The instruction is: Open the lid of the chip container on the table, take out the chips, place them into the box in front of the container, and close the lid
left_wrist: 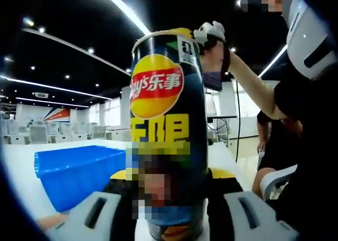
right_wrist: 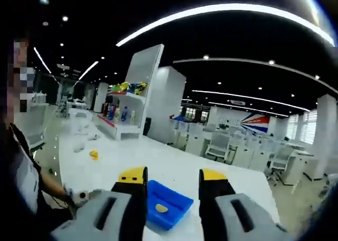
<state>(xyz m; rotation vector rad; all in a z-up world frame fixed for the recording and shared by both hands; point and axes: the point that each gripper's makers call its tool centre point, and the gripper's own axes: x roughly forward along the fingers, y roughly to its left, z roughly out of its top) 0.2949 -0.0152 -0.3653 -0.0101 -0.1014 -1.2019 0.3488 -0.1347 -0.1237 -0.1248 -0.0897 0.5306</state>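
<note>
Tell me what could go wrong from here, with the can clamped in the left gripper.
1. The chip can stands tall between the left gripper jaws, held low on its body; it may tip as the lid end is worked.
2. The blue box looks shallow, with one chip inside; further chips could slide out.

The chip container looks smooth and shiny, with a glossy printed wrap in dark blue, yellow and red. The blue box looks like hard plastic, a little shiny, with ribbed sides. The surface is white, smooth and dull. Each gripper has grey, matt plastic parts, with black jaws tipped in yellow.
</note>
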